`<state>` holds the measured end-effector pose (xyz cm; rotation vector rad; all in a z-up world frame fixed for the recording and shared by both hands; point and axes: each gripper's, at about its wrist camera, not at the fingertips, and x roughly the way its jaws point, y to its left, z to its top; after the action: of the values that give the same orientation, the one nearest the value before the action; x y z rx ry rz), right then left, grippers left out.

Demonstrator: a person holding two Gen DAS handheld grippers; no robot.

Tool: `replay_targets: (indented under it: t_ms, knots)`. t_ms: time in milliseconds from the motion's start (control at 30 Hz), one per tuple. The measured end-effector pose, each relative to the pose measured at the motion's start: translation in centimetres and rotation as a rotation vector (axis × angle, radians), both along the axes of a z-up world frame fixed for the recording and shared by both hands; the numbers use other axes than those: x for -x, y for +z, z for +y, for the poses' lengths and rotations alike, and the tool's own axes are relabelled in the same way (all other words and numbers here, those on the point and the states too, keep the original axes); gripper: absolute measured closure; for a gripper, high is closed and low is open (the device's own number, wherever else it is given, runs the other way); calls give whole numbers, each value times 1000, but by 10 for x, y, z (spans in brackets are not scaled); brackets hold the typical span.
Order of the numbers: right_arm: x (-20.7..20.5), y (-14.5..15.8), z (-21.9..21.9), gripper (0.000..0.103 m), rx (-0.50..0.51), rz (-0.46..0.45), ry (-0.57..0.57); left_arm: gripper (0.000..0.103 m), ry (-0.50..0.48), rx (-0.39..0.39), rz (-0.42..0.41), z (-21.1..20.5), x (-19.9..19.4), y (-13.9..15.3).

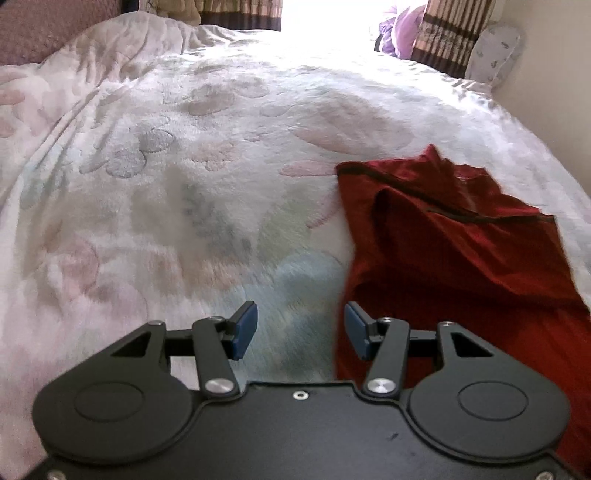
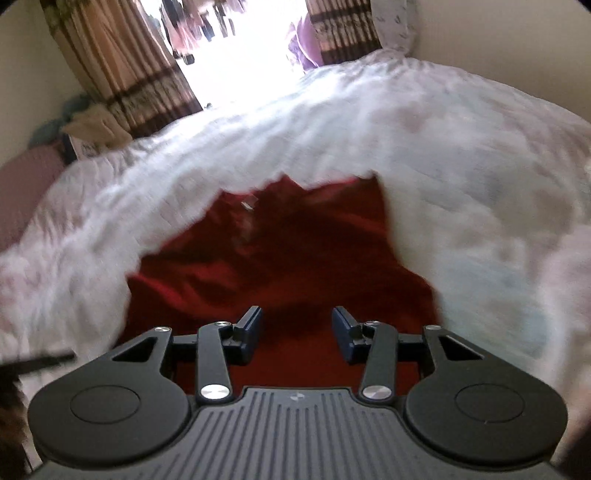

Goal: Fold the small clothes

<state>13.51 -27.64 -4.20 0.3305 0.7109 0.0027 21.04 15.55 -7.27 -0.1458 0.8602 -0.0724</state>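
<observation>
A dark red garment (image 1: 454,254) with a thin dark trim lies rumpled on the fluffy white floral bedspread (image 1: 192,177), at the right of the left wrist view. My left gripper (image 1: 301,330) is open just above the bedspread, its right finger over the garment's left edge, nothing between the pads. In the right wrist view the same red garment (image 2: 280,258) fills the centre, blurred by motion. My right gripper (image 2: 297,334) is open directly over the red cloth, holding nothing.
Striped brown curtains (image 2: 118,62) frame a bright window at the far end of the bed. A purple cloth (image 1: 397,33) and a pale patterned pillow (image 1: 495,55) sit at the far right. A mauve pillow (image 1: 44,29) lies far left. A wall (image 1: 561,92) runs along the right.
</observation>
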Motion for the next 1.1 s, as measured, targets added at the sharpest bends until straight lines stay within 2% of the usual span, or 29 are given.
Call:
replay_targets:
  t_ms: [167, 300, 367, 467, 567, 667, 800, 833, 867, 900, 933, 967, 1000, 1100]
  knots:
    - [57, -12, -36, 45, 67, 68, 28, 49, -77, -22, 96, -18, 67, -9]
    - [84, -27, -59, 45, 96, 160, 43, 49, -123, -111, 228, -32, 115, -33]
    - [94, -33, -65, 45, 136, 191, 45, 49, -120, -140, 256, -35, 133, -43]
    - [105, -42, -66, 45, 160, 240, 56, 48, -88, -108, 276, -30, 145, -43]
    - [116, -50, -64, 43, 147, 285, 108, 47, -110, -59, 297, -25, 151, -38]
    - [123, -63, -57, 30, 184, 325, 152, 45, -135, -66, 329, -25, 156, -45]
    - [119, -89, -52, 31, 237, 395, 138, 43, -138, -67, 348, -23, 150, -56]
    - [117, -94, -52, 34, 220, 403, 132, 43, -144, -76, 347, -24, 148, -57]
    - [116, -97, -51, 59, 201, 405, 129, 43, -153, -89, 343, -26, 148, -58]
    - [116, -100, -50, 100, 182, 408, 139, 46, -161, -97, 336, -27, 148, -58]
    - [115, -102, -48, 96, 173, 423, 154, 56, -172, -90, 322, -27, 150, -57]
    - [115, -101, -46, 99, 184, 429, 151, 70, -178, -76, 307, -27, 153, -53]
    - [115, -97, -45, 99, 204, 426, 128, 98, -181, -59, 300, -27, 156, -49]
    - [121, -77, -47, 99, 187, 404, 74, 99, -149, -25, 266, -23, 163, -28]
